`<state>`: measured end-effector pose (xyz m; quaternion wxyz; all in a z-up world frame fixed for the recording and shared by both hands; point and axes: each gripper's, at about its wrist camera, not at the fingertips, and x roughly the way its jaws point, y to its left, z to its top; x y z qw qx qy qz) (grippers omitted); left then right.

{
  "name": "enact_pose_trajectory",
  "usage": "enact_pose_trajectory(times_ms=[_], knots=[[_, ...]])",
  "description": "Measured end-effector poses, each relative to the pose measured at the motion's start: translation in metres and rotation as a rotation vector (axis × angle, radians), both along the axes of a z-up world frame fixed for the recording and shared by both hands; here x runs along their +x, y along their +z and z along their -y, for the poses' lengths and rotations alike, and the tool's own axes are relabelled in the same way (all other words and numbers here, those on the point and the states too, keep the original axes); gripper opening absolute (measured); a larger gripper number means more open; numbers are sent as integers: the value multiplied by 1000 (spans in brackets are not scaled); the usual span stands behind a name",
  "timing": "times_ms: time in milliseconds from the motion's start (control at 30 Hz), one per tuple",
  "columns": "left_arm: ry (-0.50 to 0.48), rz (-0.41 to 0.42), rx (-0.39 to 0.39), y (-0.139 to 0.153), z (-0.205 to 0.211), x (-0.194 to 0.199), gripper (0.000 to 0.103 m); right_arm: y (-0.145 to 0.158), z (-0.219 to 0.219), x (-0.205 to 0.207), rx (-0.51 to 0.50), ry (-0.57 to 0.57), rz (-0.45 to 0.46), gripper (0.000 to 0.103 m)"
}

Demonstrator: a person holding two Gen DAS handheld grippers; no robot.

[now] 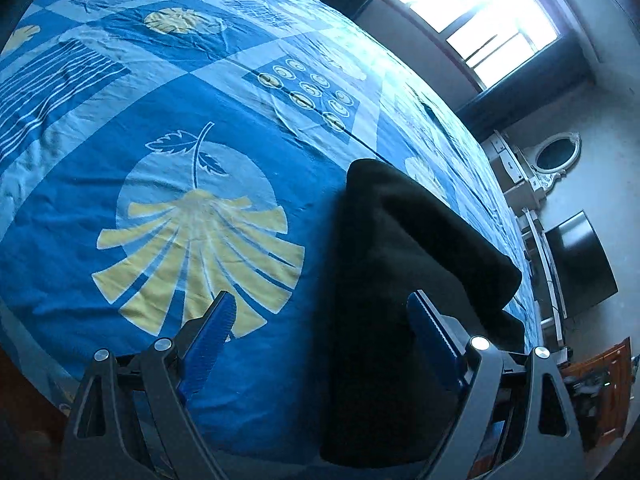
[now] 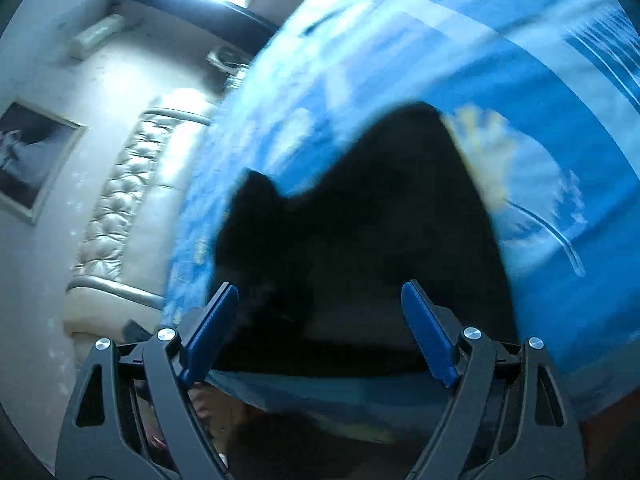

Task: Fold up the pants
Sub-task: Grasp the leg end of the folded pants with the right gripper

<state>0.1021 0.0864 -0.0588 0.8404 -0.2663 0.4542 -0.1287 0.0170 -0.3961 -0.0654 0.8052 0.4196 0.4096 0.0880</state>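
A bed [image 1: 120, 208] fills most of both views, spread with one blue patterned sheet [image 1: 280, 184] of pale squares, yellow leaf shapes and a block of small rings. On it, toward the edge nearest the cameras, lies the one pair of black pants [image 1: 400, 248], a dark, thick, already doubled-over slab with a rounded fold at its far end. In the right wrist view the pants [image 2: 360, 220] read as a black mass with two humps along the far outline, though that picture is smeared by motion and the cloth's layers cannot be made out.

Beyond the bed stands a bright window [image 1: 480, 12] with dark curtains beside it. Along the wall to the right are a pale dresser [image 1: 516, 176] with one oval mirror [image 1: 556, 154], one dark flat screen [image 1: 580, 260], and a brown wooden cabinet [image 1: 600, 384] low in the corner. The right wrist view shows a quilted silvery headboard [image 2: 120, 200] and one framed picture [image 2: 32, 160] on the wall (its subject is too dim to tell).

Two grippers are in view. The left gripper [image 1: 320, 336] hangs over the sheet with its blue pads spread wide, one over a yellow leaf, the other over the pants' near end; nothing is pinched. The right gripper [image 2: 320, 320] is likewise released, its pads apart above the black cloth, gripping nothing. Nothing lies between either gripper and the pants.
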Motion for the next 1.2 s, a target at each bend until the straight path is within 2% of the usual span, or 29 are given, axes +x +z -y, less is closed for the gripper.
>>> enact_pose_trajectory(times_ms=[133, 233, 300, 367, 400, 533, 600, 633, 667, 700, 900, 967, 1033, 1067, 1133, 1200], knots=[[-1, -5, 4, -2, 0, 0, 86, -14, 5, -13, 14, 31, 0, 82], [6, -18, -11, -4, -3, 1, 86, 4, 12, -25, -10, 3, 23, 82], [8, -18, -10, -4, -3, 1, 86, 21, 21, -32, -85, -19, 51, 82], [9, -18, -12, -4, -3, 1, 86, 21, 37, -37, -119, -49, 39, 82], [9, -19, -12, -4, -3, 1, 86, 16, 45, -39, -108, -71, 19, 82], [12, -25, -20, -5, -5, 2, 86, -32, 68, -47, 42, -125, -89, 82], [12, -27, -23, -5, -5, 2, 86, -47, 67, -49, 130, -115, -81, 82], [12, -27, -22, -5, -5, 2, 86, -48, 66, -48, 129, -114, -76, 81], [12, -26, -22, -5, -5, 2, 86, -47, 65, -46, 118, -102, -71, 75], [12, -26, -21, -5, -5, 2, 86, -48, 63, -44, 117, -80, -72, 47], [10, -30, -25, -6, -5, 1, 86, -46, 63, -41, 30, -46, -93, 27], [5, -29, -25, -6, -5, 0, 86, -46, 60, -39, 23, -43, -97, 27], [1, -29, -27, -6, -6, 1, 86, -52, 66, -44, 95, -69, -101, 32], [0, -30, -28, -6, -6, 1, 86, -48, 70, -49, 96, -94, -102, 34], [1, -32, -31, -6, -6, 1, 86, -25, 75, -56, -19, -155, -86, 46], [2, -32, -35, -7, -5, 1, 86, 5, 74, -57, -117, -171, -34, 56]])
